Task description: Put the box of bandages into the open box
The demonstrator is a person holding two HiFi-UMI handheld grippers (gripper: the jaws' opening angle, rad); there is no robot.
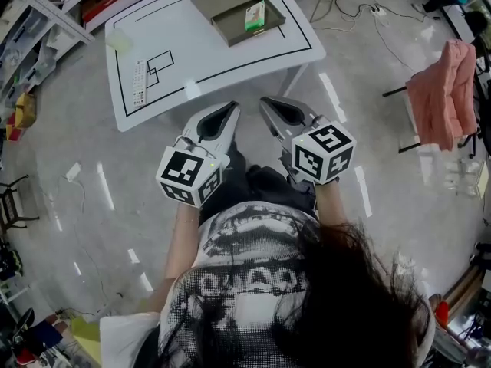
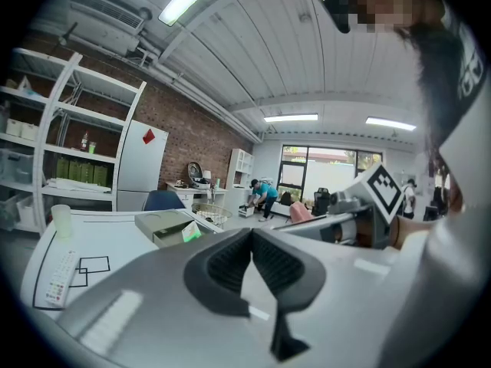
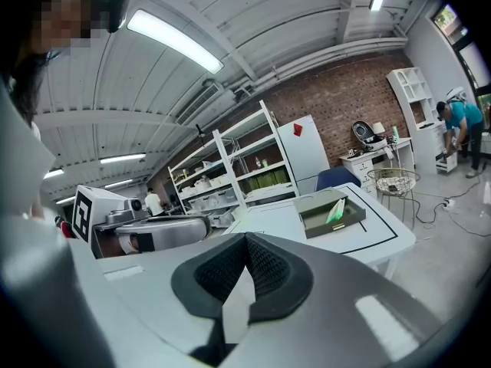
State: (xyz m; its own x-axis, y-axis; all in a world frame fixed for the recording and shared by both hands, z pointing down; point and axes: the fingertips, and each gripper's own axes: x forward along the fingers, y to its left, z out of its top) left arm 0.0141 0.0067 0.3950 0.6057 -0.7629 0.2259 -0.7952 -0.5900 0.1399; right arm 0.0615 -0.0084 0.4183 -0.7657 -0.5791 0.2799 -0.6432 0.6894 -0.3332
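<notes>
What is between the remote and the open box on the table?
Nothing stands there: between the remote and the open box is bare table, marked only with drawn black squares. The head view shows it.

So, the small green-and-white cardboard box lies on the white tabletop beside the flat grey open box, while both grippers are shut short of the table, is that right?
Not quite: the small green-and-white cardboard box leans inside the flat grey open box, not beside it, as the right gripper view shows. The left gripper and right gripper are shut, short of the table.
</notes>
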